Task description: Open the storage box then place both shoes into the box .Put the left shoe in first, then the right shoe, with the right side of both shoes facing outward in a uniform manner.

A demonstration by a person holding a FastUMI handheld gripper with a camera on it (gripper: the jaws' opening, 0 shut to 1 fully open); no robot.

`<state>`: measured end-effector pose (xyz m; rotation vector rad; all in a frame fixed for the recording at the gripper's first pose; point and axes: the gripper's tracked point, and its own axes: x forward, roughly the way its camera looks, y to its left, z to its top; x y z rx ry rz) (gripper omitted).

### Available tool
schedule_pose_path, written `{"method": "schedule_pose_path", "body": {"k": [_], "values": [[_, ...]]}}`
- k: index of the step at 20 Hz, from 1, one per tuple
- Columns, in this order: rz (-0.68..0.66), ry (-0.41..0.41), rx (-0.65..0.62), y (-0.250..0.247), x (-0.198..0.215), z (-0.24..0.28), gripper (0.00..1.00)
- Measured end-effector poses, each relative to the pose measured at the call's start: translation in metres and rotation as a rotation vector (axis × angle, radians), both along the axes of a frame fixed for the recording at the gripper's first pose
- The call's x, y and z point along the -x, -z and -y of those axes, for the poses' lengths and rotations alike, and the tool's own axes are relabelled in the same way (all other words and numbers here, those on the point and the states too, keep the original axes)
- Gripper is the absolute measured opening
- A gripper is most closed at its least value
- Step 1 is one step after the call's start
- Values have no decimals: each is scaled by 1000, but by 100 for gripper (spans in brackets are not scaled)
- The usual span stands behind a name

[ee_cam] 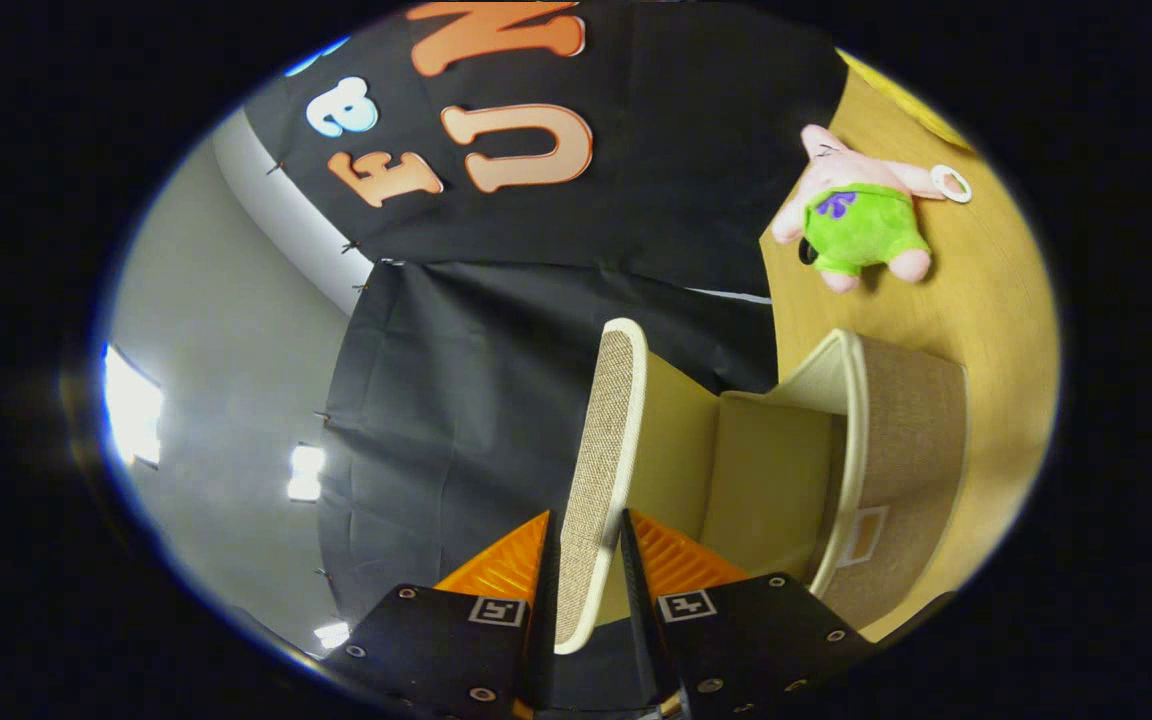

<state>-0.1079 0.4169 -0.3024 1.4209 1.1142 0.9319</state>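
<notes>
My gripper (586,545) is shut on the lid (604,470) of the storage box, one finger on each face of its edge. The lid is a woven tan panel with a cream rim, swung up away from the box and seen nearly edge-on. The storage box (911,450) beyond the fingers has tan fabric walls, a cream rim and a pale yellow lining (766,480). Its inside looks bare as far as I can see. The whole view is rolled sideways, with the wooden table running up the far side of the box.
The box stands on a light wooden table (996,300). A pink plush star toy in green shorts (856,215) lies on the table past the box, with a white ring (951,183) beside it. Black cloth hangs behind; grey ceiling with lights shows beyond it.
</notes>
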Motion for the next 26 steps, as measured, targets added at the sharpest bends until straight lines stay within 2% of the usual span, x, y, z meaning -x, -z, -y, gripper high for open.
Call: {"method": "schedule_pose_path", "body": {"k": [3, 8, 12, 15, 18, 20, 22, 24, 26], "values": [[86, -107, 73, -12, 12, -40, 34], [168, -219, 140, -31, 23, -104, 34], [223, -299, 271, -21, 32, -145, 34], [322, -329, 465, 18, 32, -132, 36], [355, -433, 643, 66, 40, -94, 52], [390, -453, 733, 90, 37, -67, 64], [422, -487, 833, 124, 36, -45, 69], [442, -548, 905, 141, 41, -25, 71], [482, -539, 921, 137, 42, -19, 68]]}}
